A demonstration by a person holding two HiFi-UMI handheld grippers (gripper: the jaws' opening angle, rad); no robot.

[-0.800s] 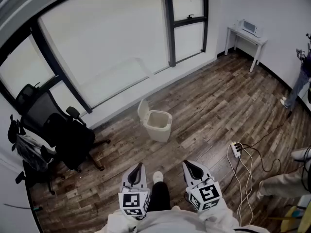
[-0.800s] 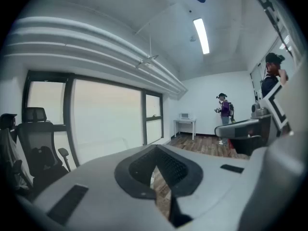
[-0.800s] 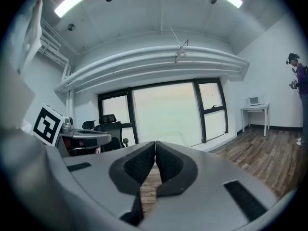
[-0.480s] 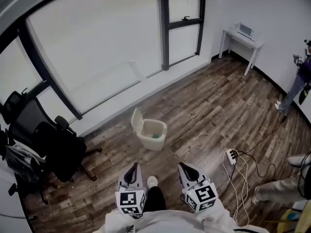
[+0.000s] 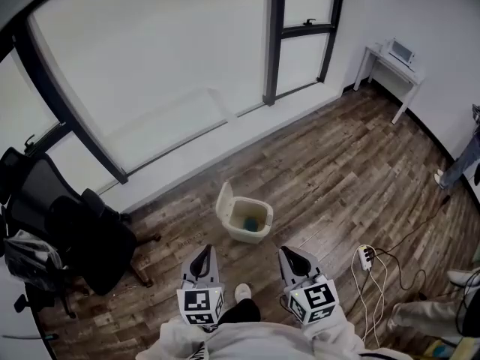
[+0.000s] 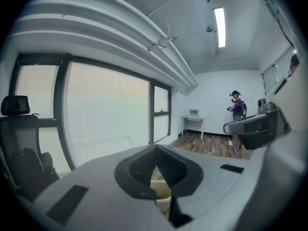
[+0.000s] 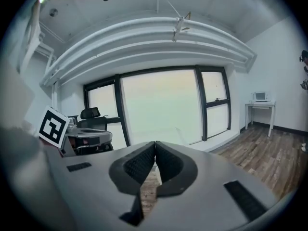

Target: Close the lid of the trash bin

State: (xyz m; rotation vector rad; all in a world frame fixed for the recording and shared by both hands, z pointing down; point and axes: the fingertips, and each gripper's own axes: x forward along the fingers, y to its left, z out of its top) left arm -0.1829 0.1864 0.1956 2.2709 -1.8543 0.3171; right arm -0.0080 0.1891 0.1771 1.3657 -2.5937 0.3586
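Observation:
A small cream trash bin (image 5: 248, 219) stands on the wooden floor just ahead of me, its lid (image 5: 223, 204) tipped up on the left side. Something blue lies inside it. In the head view my left gripper (image 5: 201, 261) and right gripper (image 5: 294, 259) are held low in front of my body, short of the bin, both shut and holding nothing. Through the left gripper view, the bin's rim (image 6: 161, 192) peeks out below the closed jaw tips (image 6: 155, 150). The right gripper view shows its jaw tips (image 7: 155, 147) pressed together, with floor beyond.
A black office chair (image 5: 90, 235) stands at the left by the large window (image 5: 150, 66). A power strip with cables (image 5: 367, 255) lies on the floor at the right. A white desk (image 5: 391, 60) stands in the far corner. A person (image 6: 237, 107) stands at the far wall.
The bin has come closer and now sits right ahead of the grippers; the view has shifted forward and slightly left. Both grippers stay shut in the same pose.

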